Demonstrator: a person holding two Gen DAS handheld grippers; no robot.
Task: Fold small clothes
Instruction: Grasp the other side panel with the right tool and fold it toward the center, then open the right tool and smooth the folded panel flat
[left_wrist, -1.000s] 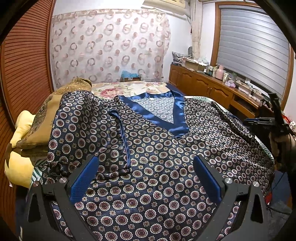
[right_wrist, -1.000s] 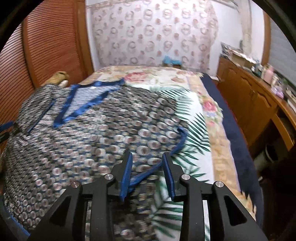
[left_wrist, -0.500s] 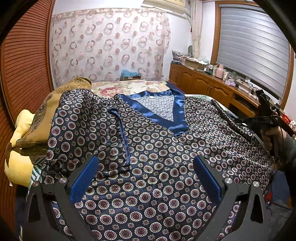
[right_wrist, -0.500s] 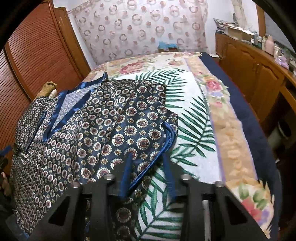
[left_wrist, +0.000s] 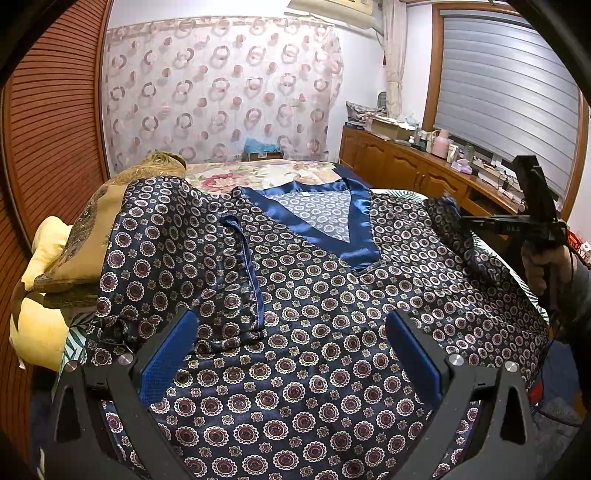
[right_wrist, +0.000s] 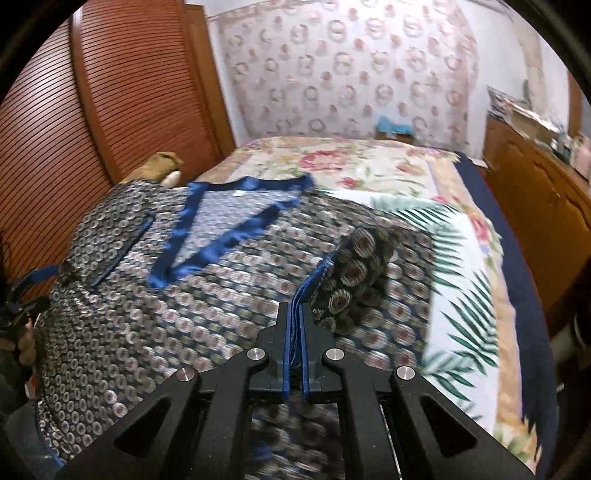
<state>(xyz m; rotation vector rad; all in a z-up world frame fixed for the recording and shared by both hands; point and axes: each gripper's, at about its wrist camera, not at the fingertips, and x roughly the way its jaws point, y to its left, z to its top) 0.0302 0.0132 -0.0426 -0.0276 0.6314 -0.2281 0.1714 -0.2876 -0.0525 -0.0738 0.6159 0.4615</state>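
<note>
**Right jaws clamped on the sleeve hem**

A navy patterned satin top (left_wrist: 317, 317) lay spread front-up across the bed (right_wrist: 436, 192), its blue V-neck trim (left_wrist: 354, 236) pointing toward the cameras; its left sleeve (left_wrist: 221, 266) was already folded inward over the chest, partly draped over a gold cushion (left_wrist: 88, 254) stacked on a yellow pillow (left_wrist: 40, 325). The right gripper (right_wrist: 295, 314) had just been closing and now pinched the blue-edged hem of the right sleeve (right_wrist: 358, 266) flat between its jaws, the fabric bunched and lifted just beyond the tips over the body of the top; the view there was blurred. The left gripper (left_wrist: 291, 354) hovered low over the lower front of the garment, its jaws spread wide with nothing between them. A wooden cabinet (left_wrist: 399, 170) ran along the far side of the bed under a shuttered window (left_wrist: 506, 96).
</note>
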